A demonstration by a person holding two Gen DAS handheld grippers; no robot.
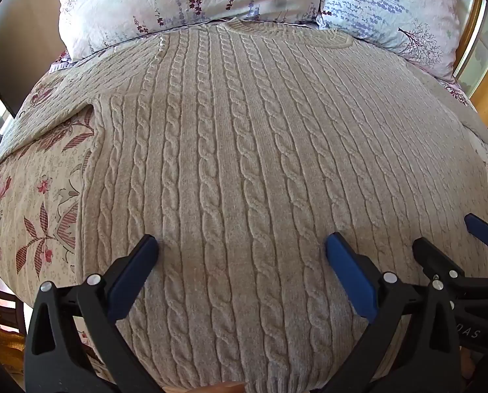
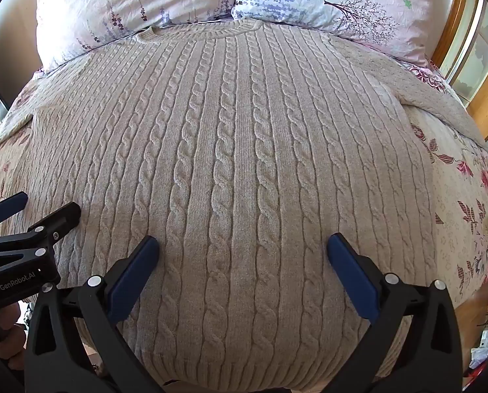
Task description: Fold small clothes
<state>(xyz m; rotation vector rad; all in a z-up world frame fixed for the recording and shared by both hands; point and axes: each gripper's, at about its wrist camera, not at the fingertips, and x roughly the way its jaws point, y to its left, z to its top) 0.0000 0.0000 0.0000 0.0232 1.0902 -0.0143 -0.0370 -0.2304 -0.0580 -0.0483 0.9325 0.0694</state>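
The sweater (image 1: 244, 163) is a beige cable-knit garment, lying flat and face-up on the bed (image 1: 44, 203), neckline (image 2: 204, 31) at 12 o'clock against the pillows and hem at 6 o'clock beneath both cameras. The knit appears thick and soft; judged limp, moderately heavy for clothing, non-fragile, with a textured surface that should grip well and not slip. It is likely to sag and stretch if lifted by one point. The left sleeve (image 1: 50, 108) runs out toward 9 o'clock; the right sleeve (image 2: 434, 98) angles toward 3 o'clock. Advisable holds: the hem corners, or a sleeve cuff and shoulder seam, pinching a full fold of knit rather than a single layer. The left gripper (image 1: 242, 245) hovers over the lower body of the garment, fingers (image 1: 135, 268) spread wide and holding nothing. The right gripper (image 2: 244, 244) sits just beside it at 3 o'clock, likewise wide open and empty. Whether any fingertip touches the knit cannot be determined. Two floral pillows (image 2: 139, 6) lie at 12 o'clock; a wooden frame (image 2: 486, 75) stands at 2 o'clock.
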